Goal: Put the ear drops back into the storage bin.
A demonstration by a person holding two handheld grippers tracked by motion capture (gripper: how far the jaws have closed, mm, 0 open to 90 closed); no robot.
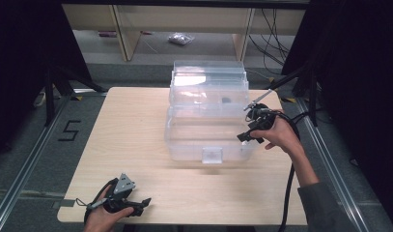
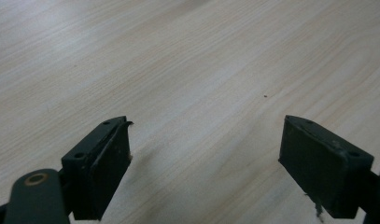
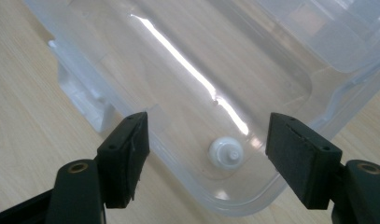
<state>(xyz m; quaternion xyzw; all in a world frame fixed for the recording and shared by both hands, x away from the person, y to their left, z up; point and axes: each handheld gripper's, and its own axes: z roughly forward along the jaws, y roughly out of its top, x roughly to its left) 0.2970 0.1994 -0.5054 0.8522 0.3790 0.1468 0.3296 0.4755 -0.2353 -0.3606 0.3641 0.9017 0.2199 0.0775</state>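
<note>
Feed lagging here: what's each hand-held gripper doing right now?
Left hand-held gripper: open, empty, over the table.
Right hand-held gripper: open, empty, above the clear plastic bin.

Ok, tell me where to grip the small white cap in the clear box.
Grip the white cap across its round sides, coming straight down through the open top of the clear box. It lies flat on the floor near a corner, so the walls probably block a sideways approach.
</note>
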